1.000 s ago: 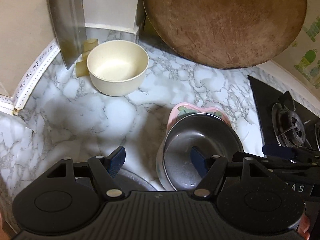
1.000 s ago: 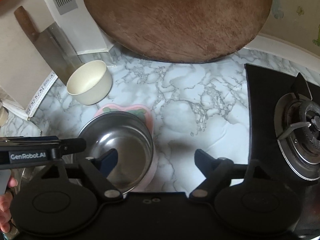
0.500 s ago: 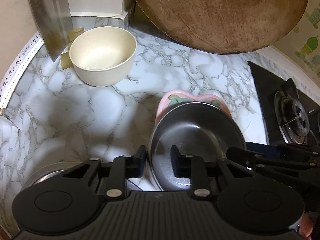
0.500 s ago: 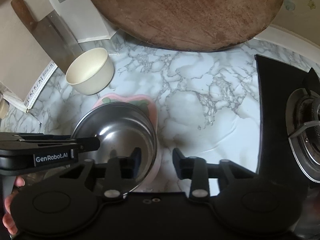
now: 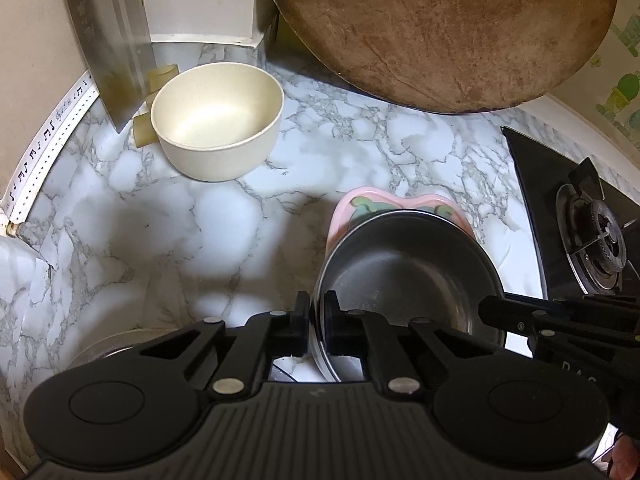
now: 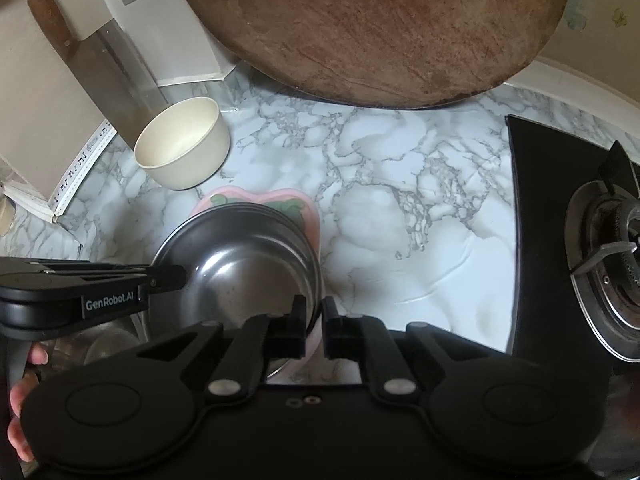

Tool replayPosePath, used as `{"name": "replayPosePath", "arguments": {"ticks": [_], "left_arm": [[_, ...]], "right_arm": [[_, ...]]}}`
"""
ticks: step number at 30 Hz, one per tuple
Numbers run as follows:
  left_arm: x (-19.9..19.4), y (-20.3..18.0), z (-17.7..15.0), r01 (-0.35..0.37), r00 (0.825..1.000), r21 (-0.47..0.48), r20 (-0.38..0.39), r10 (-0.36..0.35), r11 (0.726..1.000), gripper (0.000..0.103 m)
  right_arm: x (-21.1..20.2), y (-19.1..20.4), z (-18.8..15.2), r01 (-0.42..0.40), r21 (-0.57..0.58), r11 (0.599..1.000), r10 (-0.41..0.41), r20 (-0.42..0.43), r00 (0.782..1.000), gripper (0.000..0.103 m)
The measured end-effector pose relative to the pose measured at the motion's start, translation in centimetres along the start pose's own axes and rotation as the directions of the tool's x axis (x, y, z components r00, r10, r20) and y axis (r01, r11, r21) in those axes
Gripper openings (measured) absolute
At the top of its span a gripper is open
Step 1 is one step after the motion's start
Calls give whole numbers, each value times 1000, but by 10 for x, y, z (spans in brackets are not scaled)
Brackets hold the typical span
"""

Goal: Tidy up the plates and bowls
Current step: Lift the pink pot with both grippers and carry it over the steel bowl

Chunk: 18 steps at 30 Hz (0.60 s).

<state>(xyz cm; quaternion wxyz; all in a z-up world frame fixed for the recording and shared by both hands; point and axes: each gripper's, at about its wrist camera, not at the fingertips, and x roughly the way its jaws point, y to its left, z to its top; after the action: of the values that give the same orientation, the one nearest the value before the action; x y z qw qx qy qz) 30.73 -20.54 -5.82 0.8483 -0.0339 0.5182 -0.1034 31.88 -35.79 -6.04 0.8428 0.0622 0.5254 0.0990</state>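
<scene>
A steel bowl (image 5: 408,276) sits on a pink plate (image 5: 394,200) with green marks on the marble counter. My left gripper (image 5: 316,328) is shut on the bowl's left rim. My right gripper (image 6: 315,328) is shut on the bowl's right rim (image 6: 314,280), with the pink plate (image 6: 260,198) showing behind it. A cream bowl (image 5: 218,120) stands empty at the back left, also in the right wrist view (image 6: 182,142). Another steel dish (image 5: 116,346) lies partly hidden under my left gripper.
A large round wooden board (image 5: 440,28) leans on the back wall. A cleaver (image 5: 112,40) leans at the left behind the cream bowl. A black gas hob (image 6: 580,220) with a burner (image 6: 616,256) is at the right.
Both grippers have closed from wide open onto opposite rims of the steel bowl. The views have shifted slightly.
</scene>
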Motion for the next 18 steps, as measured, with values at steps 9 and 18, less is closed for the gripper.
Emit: {"name": "replayPosePath", "arguments": {"ticks": [9,18], "left_arm": [[-12,-3,-2,21,999,-4,26,-21,1000,6],[-49,-7,0,40,997,14,62,-41,999,6]], "right_arm": [[-15,3,-1,19,-3,1000,-18,30,999,8],[-48,9,3,27,8,1000,-28,69,997,7]]}}
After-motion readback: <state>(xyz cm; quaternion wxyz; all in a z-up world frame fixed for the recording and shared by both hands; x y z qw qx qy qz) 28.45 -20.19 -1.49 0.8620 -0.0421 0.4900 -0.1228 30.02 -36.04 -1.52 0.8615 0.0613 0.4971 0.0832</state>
